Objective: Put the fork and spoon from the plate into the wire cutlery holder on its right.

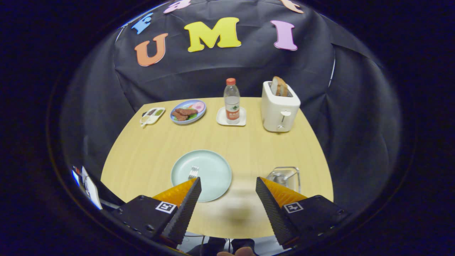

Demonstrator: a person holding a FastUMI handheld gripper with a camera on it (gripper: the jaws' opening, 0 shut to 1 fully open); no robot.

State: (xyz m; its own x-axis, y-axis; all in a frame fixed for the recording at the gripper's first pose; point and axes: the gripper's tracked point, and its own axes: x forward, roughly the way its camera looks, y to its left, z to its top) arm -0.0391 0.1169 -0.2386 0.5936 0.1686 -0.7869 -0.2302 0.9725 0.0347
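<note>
Gripper (pixel 228 183) fingers apart, empty, above the desk (pixel 149 153); fork (pixel 193 172) on plate (pixel 213 170), wire cutlery holder (pixel 286 176) right.

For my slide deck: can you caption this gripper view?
Open claw above the table, near a plate with a fork; wire holder to the right.

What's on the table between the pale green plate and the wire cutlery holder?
Bare table between plate and wire holder, per the gripper view; the open hand-held gripper is empty.
</note>
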